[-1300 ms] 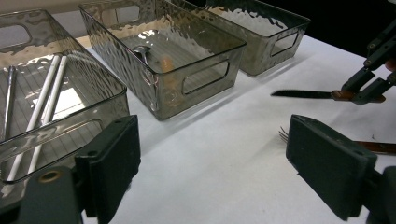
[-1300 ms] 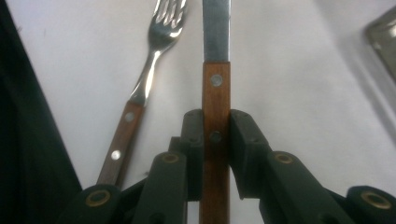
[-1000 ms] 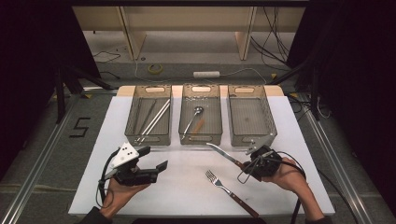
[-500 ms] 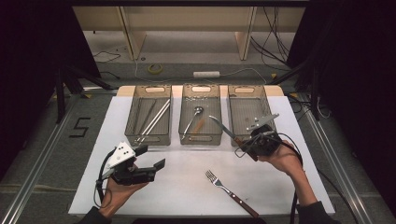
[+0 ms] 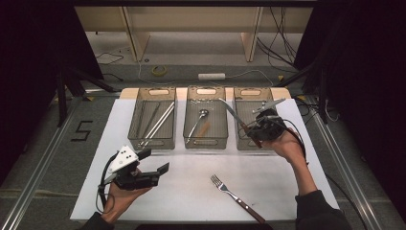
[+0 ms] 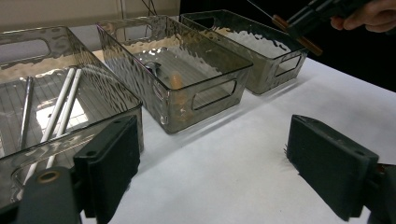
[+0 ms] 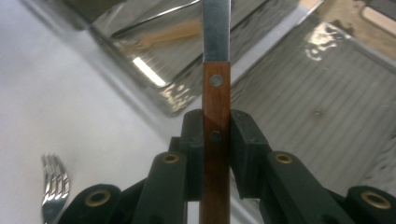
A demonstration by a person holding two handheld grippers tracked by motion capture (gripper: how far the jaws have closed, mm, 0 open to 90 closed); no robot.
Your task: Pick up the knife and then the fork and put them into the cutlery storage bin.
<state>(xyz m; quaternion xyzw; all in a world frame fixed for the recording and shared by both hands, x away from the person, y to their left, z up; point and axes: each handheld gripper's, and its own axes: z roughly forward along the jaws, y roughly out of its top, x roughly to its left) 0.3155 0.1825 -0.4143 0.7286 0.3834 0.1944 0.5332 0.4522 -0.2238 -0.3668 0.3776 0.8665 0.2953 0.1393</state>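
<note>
A knife [image 5: 238, 120] is clamped by its wooden handle in the right tool [image 7: 215, 140], the pads being pressed on both flat sides of the handle. In the high view the right tool [image 5: 261, 129] is held above the near left part of the right bin [image 5: 275, 98], with the blade slanting up and away toward the middle bin [image 5: 206, 141]. Seen from the left tool's camera, the knife [image 6: 299, 35] is held over the right bin [image 6: 275, 70], clear of its rim.

The left tool [image 5: 153, 165] is held low over the surface [image 5: 191, 187], in front of the left bin [image 5: 153, 141]; its jaws are spread apart and nothing is gripped between them.

A fork [image 5: 234, 196] is left lying on the surface, in front of the middle bin and well apart from it, tines toward the bins. A spoon [image 5: 197, 122] is seen lying in the middle bin, and thin rods [image 5: 155, 122] are seen in the left bin.
</note>
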